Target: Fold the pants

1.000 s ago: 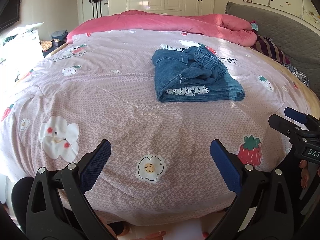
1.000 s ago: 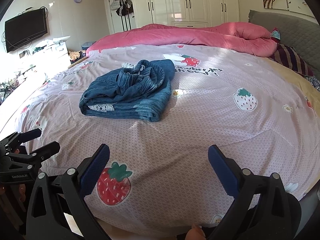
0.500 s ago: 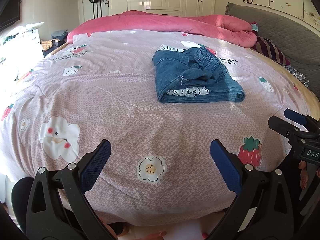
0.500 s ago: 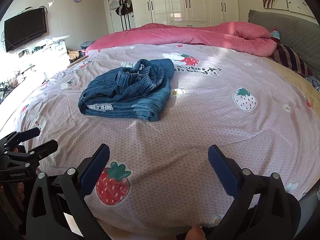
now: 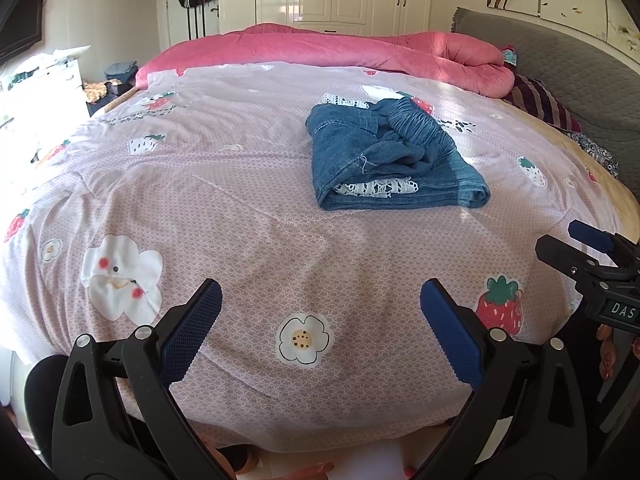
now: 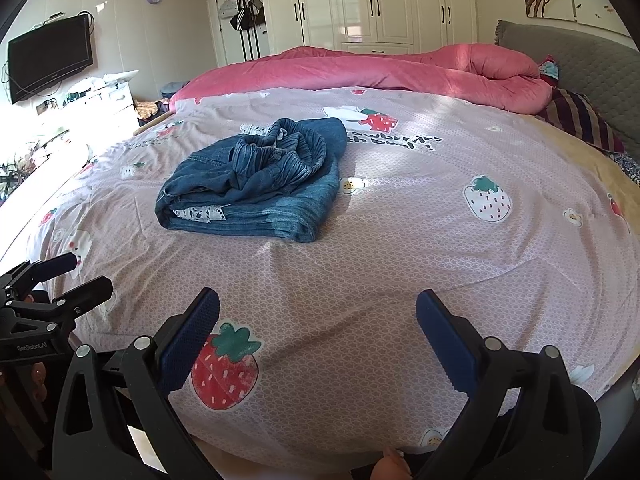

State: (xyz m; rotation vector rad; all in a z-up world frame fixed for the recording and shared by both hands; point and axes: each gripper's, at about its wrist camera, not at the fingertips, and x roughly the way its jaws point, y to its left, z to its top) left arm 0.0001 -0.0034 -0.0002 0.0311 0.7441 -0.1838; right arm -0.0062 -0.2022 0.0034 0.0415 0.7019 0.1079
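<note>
Blue denim pants lie folded into a thick bundle on the bed, with the gathered waistband bunched on top and a white lace edge showing at the near side. In the right wrist view the pants sit left of centre. My left gripper is open over the near edge of the bed, well short of the pants, with nothing between its blue pads. My right gripper is open too, also back at the near edge. Each gripper shows at the side of the other's view: the right gripper and the left gripper.
The bed carries a pink sheet printed with strawberries and flowers. A pink duvet is heaped along the far side, with a striped pillow and grey headboard at right. White wardrobes stand behind. A TV hangs at left.
Both grippers have drifted very slightly back from the bed; the pants lie as they did and both grippers stay open.
</note>
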